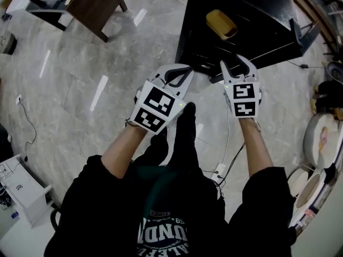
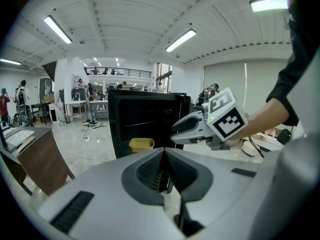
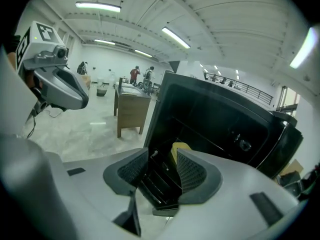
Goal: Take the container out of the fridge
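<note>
- A big lab hall — long white strip lights (image 2: 57,29) are glowing over a polished grey stone floor (image 1: 107,52).
- Thin black cables (image 1: 32,127) are trailing across it; distant people (image 3: 135,75) are standing behind a brown wooden desk (image 3: 131,113).

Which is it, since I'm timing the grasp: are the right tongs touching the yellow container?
Apart. Head view: the right tongs stand open outside the fridge, with a clear gap between their tips and the yellow container.

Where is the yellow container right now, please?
The yellow container sits inside the open black fridge, top centre of the head view, just beyond the right gripper.
</note>
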The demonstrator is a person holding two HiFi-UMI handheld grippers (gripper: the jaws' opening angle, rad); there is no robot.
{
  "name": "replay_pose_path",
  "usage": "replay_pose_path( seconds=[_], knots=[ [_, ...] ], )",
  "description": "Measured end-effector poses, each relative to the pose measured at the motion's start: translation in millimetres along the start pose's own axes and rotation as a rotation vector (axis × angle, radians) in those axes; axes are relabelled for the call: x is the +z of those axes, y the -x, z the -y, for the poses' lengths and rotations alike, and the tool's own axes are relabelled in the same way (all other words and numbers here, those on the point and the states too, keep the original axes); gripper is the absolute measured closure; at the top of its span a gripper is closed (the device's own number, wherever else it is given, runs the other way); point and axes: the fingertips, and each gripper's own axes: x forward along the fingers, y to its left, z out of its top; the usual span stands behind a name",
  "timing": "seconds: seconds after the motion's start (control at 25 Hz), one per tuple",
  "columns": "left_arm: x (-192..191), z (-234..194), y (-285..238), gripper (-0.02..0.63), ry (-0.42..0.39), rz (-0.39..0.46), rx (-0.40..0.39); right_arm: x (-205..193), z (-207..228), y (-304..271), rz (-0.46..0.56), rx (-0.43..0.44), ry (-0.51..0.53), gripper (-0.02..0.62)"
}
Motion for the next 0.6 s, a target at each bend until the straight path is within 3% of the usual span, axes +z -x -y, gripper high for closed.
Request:
replay_pose_path(
  seconds=[0.6],
  knots=[
    [-10.8, -5.6, -21.9, 0.592, 0.039, -0.009, 0.032, -32.6, 21.0, -81.5, -0.122, 0.042, 0.086, 0.414]
  ],
)
